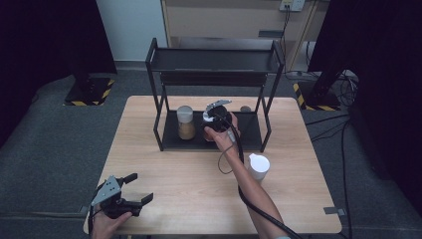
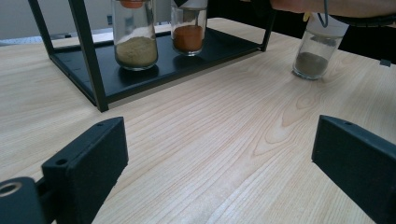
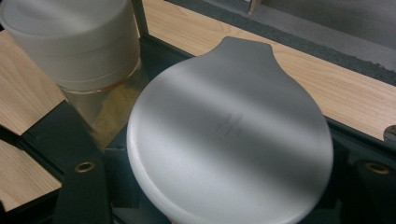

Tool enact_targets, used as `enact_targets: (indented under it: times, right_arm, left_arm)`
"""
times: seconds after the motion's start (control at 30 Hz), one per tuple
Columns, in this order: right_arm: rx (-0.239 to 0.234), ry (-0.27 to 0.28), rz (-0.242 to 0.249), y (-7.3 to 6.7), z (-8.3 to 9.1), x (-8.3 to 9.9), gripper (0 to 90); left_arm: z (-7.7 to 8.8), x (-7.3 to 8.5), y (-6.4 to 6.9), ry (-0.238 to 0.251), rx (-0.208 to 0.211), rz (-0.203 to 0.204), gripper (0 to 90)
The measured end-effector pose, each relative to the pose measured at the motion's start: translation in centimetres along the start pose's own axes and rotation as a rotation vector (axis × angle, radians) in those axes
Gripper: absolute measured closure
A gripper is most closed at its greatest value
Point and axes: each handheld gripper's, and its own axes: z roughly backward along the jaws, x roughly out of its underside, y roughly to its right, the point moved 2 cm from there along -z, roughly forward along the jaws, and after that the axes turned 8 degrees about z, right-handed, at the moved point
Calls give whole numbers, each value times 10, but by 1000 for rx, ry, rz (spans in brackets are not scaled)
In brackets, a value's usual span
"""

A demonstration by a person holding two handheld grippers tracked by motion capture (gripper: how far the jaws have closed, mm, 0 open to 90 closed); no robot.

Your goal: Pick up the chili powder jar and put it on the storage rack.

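Resting at the near left corner of the bench (image 1: 164,184), the left gripper (image 1: 133,191) holds nothing; its jaws stand wide apart over bare wood, as the left gripper view also shows. No danger comes from it unless it lifts into the other arm's path.

Next out, a jar with a white lid (image 1: 259,166), holding dark powder, stands alone on the bench just beside the person's right forearm. An elbow or the trailing cable swinging sideways could tip it, I judge.

Farther on, the right gripper (image 1: 217,121) is inside the lower level of the black rack (image 1: 158,127), its jaws closed on a jar with orange powder (image 2: 188,29), which is at or just above the rack's bottom tray. In the right gripper view its white lid (image 3: 229,149) sits between the jaws, very close to a neighbouring jar of tan powder (image 1: 186,122). The chief risks look like these: the held jar knocking its neighbour over if it drifts sideways, the gripper striking the rack's upright or upper shelf on the way in or out, and the jar toppling if let go before its base sits flat. A smooth glass wall could also slip in the grip.

No brand, label or readable writing appears on any jar or on the rack; a faint mark on the lid is too blurred to read.
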Motion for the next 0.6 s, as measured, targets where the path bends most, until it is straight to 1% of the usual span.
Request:
enact_targets:
  times: [0.27, 0.4, 0.5, 0.6]
  right_arm:
    - [-7, -1, -7, 2, -5, 3, 311]
    - [-7, 7, -5, 2, -6, 5, 311]
    - [-8, 14, -17, 3, -5, 7, 310]
    - [-8, 11, -14, 3, -6, 6, 309]
  left_arm:
    - [0, 0, 0, -1, -1, 2, 29]
    - [0, 0, 0, -1, -1, 2, 29]
    - [0, 0, 0, -1, 0, 1, 29]
    - [0, 0, 0, -1, 0, 0, 29]
